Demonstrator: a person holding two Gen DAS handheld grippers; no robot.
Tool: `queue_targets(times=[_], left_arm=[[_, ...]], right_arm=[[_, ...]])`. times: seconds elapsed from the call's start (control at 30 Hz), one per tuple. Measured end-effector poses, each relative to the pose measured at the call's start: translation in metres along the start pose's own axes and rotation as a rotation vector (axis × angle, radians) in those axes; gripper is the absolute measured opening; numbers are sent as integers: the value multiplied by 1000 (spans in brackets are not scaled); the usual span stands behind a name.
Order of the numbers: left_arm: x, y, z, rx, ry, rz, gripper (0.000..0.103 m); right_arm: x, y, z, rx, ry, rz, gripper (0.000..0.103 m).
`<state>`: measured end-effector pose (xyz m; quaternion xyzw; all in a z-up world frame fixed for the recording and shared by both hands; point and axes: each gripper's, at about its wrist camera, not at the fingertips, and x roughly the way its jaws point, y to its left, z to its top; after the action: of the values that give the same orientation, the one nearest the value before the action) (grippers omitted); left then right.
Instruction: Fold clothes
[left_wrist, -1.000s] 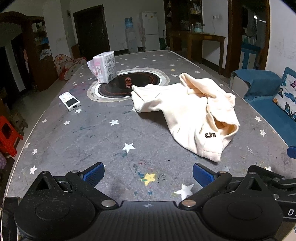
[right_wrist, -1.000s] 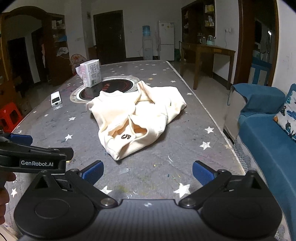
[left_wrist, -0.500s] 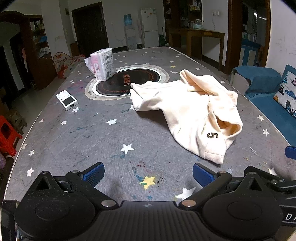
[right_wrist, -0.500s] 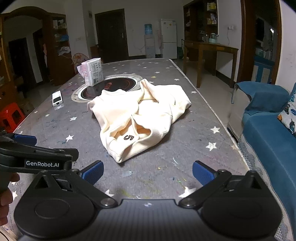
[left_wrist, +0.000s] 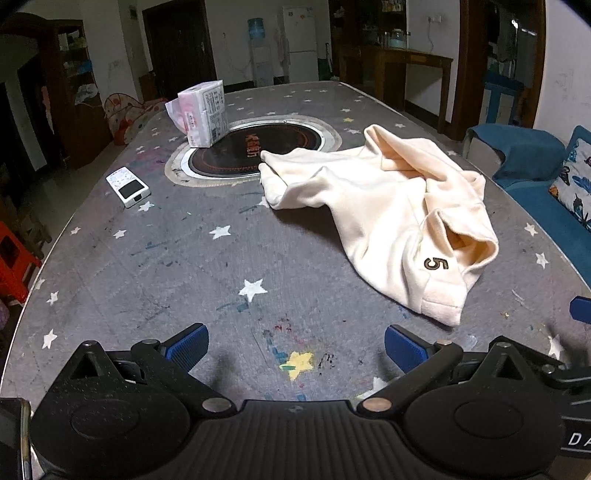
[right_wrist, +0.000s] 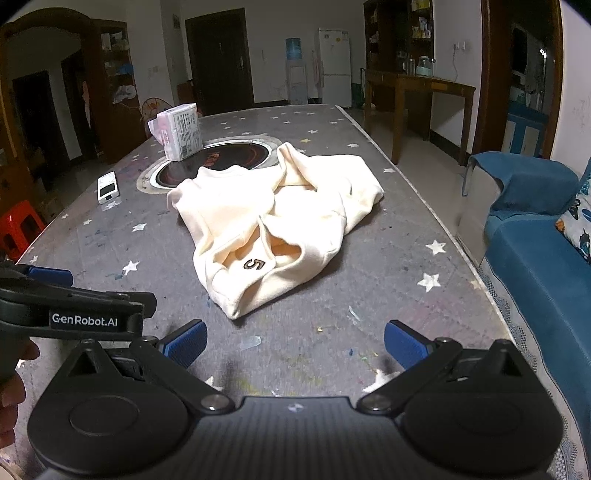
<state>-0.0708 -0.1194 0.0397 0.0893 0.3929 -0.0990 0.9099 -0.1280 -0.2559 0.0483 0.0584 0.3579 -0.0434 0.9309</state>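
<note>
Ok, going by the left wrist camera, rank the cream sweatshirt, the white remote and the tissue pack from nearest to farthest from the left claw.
From the left claw:
1. Cream sweatshirt, crumpled ahead and to the right; its cuff by the number 5 lies nearest.
2. White remote, ahead on the left, flat on the table.
3. Tissue pack, farthest, standing at the far left edge of the round cooktop.

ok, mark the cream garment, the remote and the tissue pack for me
cream garment (left_wrist: 376, 199), left wrist view, on the flat middle of the fabric.
remote (left_wrist: 127, 186), left wrist view, on the middle of its white face.
tissue pack (right_wrist: 181, 132), right wrist view, on its printed side panel.
</note>
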Motion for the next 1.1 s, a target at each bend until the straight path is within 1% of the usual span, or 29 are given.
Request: queue_targets(times=[0.33,0.73,0.87,1.1], left_arm=[[10,-1,0,1,28,-3,103],[10,5,4,-15,22,17,103],[8,11,7,-26,14,31,103],[11,21,12,-57,17,34,103]], right_arm=[[1,-2,-3,21,0,2,103],[4,-1,3,4,-8,16,103],[5,-1,7,-10,-14,19,103],[10,1,21,-51,-36,19,103]])
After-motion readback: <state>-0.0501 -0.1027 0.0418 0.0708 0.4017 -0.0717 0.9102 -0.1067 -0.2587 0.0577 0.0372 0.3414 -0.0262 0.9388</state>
